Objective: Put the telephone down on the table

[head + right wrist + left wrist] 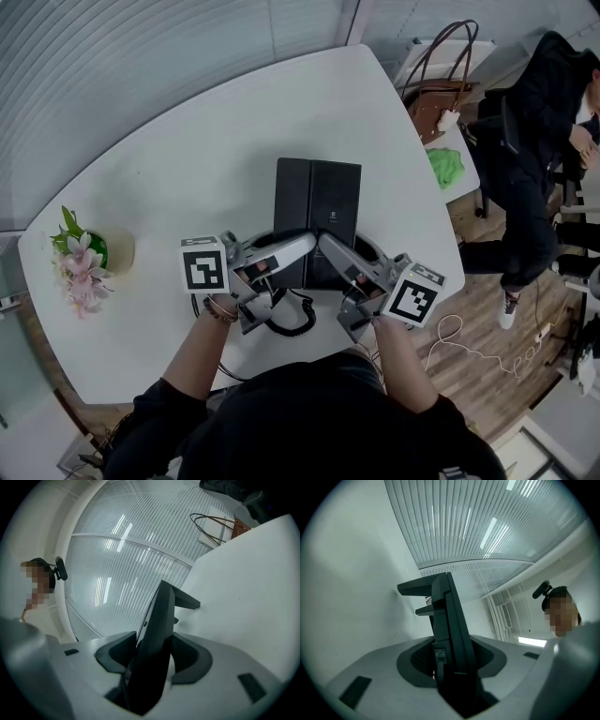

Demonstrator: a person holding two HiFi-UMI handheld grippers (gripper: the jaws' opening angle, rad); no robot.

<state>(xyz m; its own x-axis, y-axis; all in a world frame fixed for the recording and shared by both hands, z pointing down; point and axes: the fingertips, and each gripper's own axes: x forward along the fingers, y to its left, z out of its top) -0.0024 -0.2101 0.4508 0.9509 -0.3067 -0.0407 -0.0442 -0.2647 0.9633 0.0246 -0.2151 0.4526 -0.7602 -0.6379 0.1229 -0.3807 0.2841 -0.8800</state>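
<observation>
Right now both of my tools are clamped on the telephone (317,216): the left gripper (291,255) bites its near left corner and the right gripper (342,262) its near right corner. In each gripper view the thin dark slab stands edge-on between the jaws, with a pad pressed on each broad face. Neither gripper is empty or standing loose.

The telephone sits over the middle of the worktop (187,169), ahead of both grippers and towards the far edge. Neither hand is nearer; they come in from either side and meet at its near short end. Its long axis runs from the near edge to the far edge, broad face up, and the far end points away from me. The coiled cord (292,323) trails off the near end and lies by the near edge, between my hands.

With a jaw under it on each side, I judge the near end is not yet resting on the worktop. I cannot tell whether the far end touches. Setting it down, I reckon, means lowering it level, keeping that axis square to the near edge
</observation>
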